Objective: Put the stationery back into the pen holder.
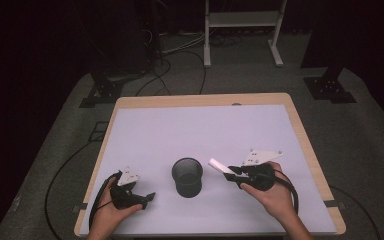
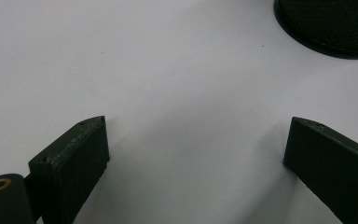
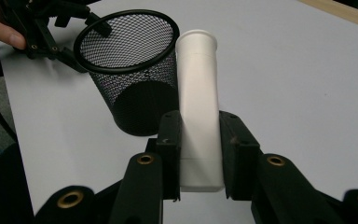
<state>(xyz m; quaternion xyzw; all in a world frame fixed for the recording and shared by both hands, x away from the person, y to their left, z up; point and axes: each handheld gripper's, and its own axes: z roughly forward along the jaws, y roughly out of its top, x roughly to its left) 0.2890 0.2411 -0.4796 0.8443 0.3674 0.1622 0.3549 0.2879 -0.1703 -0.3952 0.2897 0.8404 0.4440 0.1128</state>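
A black mesh cup (image 1: 187,176) stands upright near the table's front middle; it appears empty (image 3: 133,70). My right gripper (image 1: 236,171) is shut on a white tube (image 1: 221,166), held just right of the cup with its free end pointing at the rim. In the right gripper view the white tube (image 3: 198,107) runs up between the jaws, its far end beside the cup's rim. My left gripper (image 1: 149,198) rests low at the front left, open with nothing between its fingers (image 2: 74,158). The cup's base (image 2: 328,25) shows at the upper right of the left gripper view.
The white table top (image 1: 200,130) has a wooden border (image 1: 307,145) along the back and right. Cables trail from both grippers over the front edge. On the grey floor behind stand a white frame (image 1: 242,22) and black stands (image 1: 330,85).
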